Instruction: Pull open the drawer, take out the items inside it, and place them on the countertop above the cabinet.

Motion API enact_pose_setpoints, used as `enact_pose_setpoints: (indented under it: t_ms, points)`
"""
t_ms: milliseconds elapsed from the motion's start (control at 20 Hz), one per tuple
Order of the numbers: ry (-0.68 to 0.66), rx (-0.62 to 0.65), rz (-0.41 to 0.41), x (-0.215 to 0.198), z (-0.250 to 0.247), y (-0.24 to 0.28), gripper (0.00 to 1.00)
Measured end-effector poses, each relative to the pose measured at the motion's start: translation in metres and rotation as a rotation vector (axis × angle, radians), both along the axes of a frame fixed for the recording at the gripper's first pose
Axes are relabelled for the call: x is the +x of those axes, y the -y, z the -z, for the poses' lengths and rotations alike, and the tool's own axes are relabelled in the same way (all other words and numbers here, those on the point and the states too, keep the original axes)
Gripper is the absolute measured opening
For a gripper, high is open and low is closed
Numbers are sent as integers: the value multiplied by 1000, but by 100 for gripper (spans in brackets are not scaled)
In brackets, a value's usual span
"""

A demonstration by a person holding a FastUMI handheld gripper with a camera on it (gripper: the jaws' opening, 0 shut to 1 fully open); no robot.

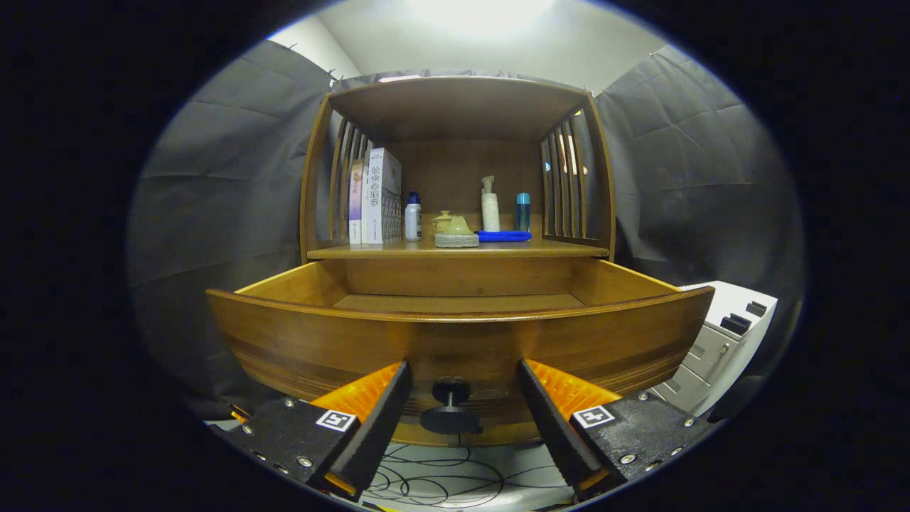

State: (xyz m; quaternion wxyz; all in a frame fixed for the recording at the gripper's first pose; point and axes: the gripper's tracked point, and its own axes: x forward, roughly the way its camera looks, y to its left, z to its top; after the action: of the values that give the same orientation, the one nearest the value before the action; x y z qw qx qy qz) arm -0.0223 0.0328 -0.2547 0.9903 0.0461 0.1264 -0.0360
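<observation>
The drawer (455, 334) stands pulled well out of the wooden cabinet (455, 107), so the opening step looks done. The gripper (462, 402) sits low in front of it, fingers spread wide apart, holding nothing, the round black knob (450, 405) between them with clear gaps on both sides. From this low angle the drawer's front board hides most of the inside; the strip of floor showing at the back looks bare, and I can't tell whether anything lies nearer the front. Up on the countertop (554, 249) sit upright books (375, 198), a white bottle with a blue cap (412, 217), a pump bottle (490, 203), a small blue bottle (523, 212), a lidded pot (443, 222), a grey pad with a yellowish lump on it (456, 236) and a blue cloth (503, 236); which of these came out of the drawer I can't say. For room: the front rim is the edge to clear, so the gripper must rise above it before reaching in, and the countertop overhangs the drawer's back. Bare countertop remains toward the right, beside the slatted side (569, 178). A white drawer unit (718, 341) stands close off the right corner.
</observation>
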Motion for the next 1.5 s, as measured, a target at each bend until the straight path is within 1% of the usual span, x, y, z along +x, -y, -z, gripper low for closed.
enact_pose_setpoints:
  t_ms: [250, 700, 850, 950, 1000, 1050, 1200, 1350, 1500]
  points:
    - [-11, -27, -35, 14, 1, 6, 95]
    - [-19, -29, -32, 45, 2, 5, 95]
    - [-22, -29, -30, 66, 0, 6, 95]
    - [10, -28, -25, 84, -6, 8, 95]
    - [-32, -24, -30, 91, 4, 7, 95]
    - [-36, -21, -27, 99, 7, 7, 95]
    - [-102, -38, -34, 121, 29, 6, 95]
    - [-80, -77, -36, 144, 30, 9, 95]
    - [-75, -69, -34, 164, 30, 11, 95]
